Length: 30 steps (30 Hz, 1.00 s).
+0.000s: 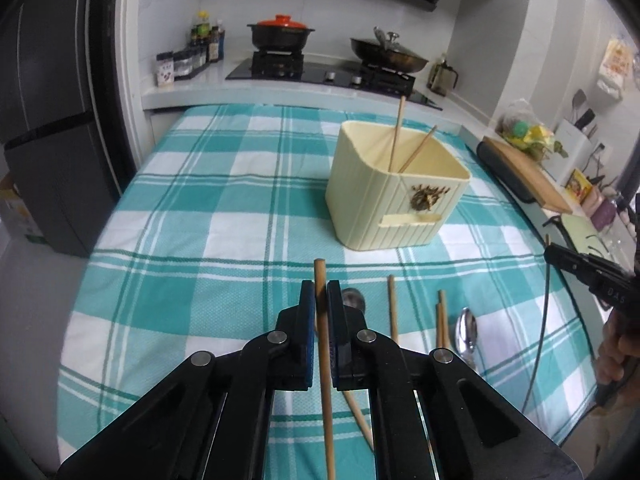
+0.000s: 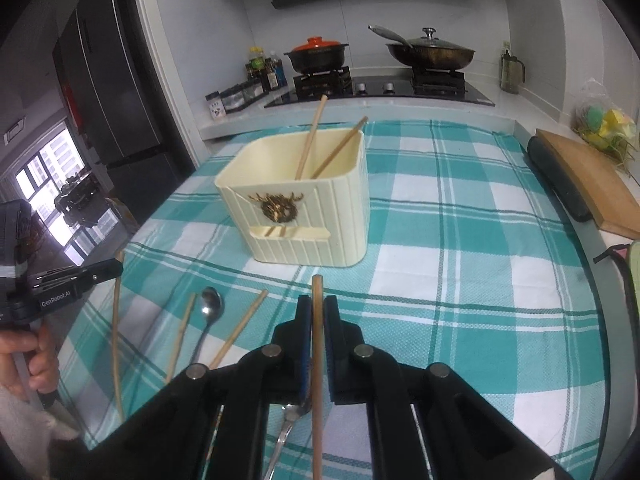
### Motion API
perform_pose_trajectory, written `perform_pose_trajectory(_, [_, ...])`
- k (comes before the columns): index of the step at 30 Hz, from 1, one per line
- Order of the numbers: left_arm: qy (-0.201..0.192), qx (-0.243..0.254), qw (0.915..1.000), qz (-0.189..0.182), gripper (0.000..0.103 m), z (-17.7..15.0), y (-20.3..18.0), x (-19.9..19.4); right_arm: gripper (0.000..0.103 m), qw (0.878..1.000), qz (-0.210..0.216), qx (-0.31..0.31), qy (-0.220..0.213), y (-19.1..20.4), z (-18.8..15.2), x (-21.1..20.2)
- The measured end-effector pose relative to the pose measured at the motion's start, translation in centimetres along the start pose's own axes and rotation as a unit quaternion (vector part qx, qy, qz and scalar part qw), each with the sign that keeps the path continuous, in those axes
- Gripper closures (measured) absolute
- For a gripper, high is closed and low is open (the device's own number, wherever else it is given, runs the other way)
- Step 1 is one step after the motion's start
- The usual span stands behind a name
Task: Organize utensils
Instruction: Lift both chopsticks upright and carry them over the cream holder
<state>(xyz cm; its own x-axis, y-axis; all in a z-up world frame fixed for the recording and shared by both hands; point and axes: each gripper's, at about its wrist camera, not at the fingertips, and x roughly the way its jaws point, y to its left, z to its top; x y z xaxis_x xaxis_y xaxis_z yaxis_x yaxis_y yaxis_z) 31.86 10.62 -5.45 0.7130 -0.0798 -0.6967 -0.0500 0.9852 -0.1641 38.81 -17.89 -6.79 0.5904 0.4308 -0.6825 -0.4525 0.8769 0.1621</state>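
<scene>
A pale wooden chopstick (image 1: pixel 323 328) is clamped upright between the blue-padded jaws of the left hand-held gripper (image 1: pixel 320 292), its tip standing just above the pads over the near part of the surface (image 1: pixel 208 208), which is covered by a teal-and-white checked cloth. A second pale wooden chopstick (image 2: pixel 317 340) is gripped in the same manner by the right hand-held gripper (image 2: pixel 317 306). Toward the far edge of the surface a cream ribbed rectangular plastic utensil holder (image 1: pixel 394 200) with a gold emblem on its front is set, and two slanted wooden chopsticks (image 1: pixel 404 148) are seen leaning inside it. On the cloth near the front edge, loose wooden chopsticks (image 1: pixel 393 308) and a shiny metal spoon (image 1: pixel 467 330) are laid close together; another metal spoon (image 2: pixel 208 312) is shown in the right wrist view between two of the sticks. Along the right edge of the surface a wooden cutting board (image 2: pixel 588 176) is placed.
</scene>
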Motion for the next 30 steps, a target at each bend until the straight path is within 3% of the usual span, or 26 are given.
perform_pose_trajectory(12, [-0.064, 0.017, 0.9974, -0.029, 0.099, 0.5, -1.1, -8.3, 0.097, 0.997, 0.046, -0.029, -0.05, 3.9, 0.6, -8.9])
perform_pose_trajectory(30, [-0.086, 0.036, 0.9949, -0.04, 0.099, 0.3, -2.7, -10.9, 0.097, 0.995, 0.062, -0.025, -0.067, 4.9, 0.3, -14.1])
